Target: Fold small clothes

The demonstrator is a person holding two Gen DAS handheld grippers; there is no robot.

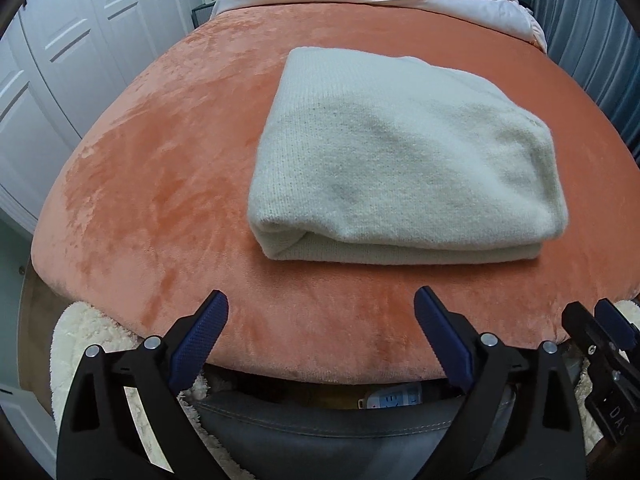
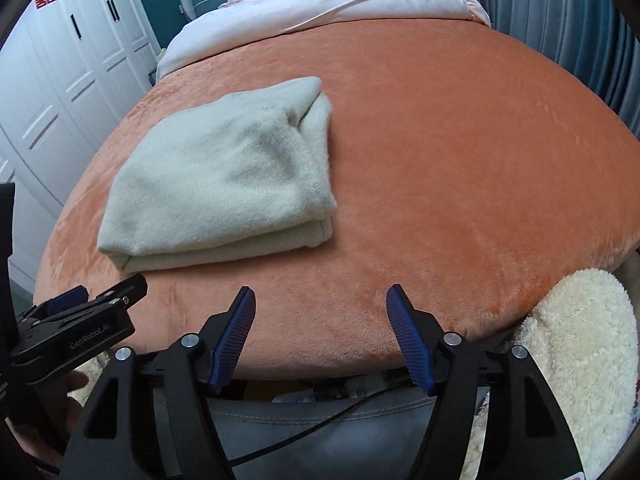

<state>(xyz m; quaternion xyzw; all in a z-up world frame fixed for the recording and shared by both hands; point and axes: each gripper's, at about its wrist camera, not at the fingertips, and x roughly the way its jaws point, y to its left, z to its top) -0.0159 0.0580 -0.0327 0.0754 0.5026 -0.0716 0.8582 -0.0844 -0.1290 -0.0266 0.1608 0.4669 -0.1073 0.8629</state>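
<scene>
1. Hovering empty: left gripper (image 1: 320, 308) has its jaws spread wide at 6 o'clock, short of the garment (image 1: 404, 168).
2. Right gripper (image 2: 320, 304) likewise gapes, holding nothing.
3. The garment lies folded on the orange blanket (image 2: 460, 152), at 10 o'clock from the right gripper, flat so the layers stay stacked. The fold looks finished.

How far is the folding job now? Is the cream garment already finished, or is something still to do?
Done, as it looks: the cream garment lies folded in a compact stack on the orange blanket, its layers showing at the near edge. In hand: nothing; the left gripper and right gripper are both open, apart from it at the bed's near edge. Left: no other unfolded clothes are in view, perhaps only tidying its looser right side.
</scene>
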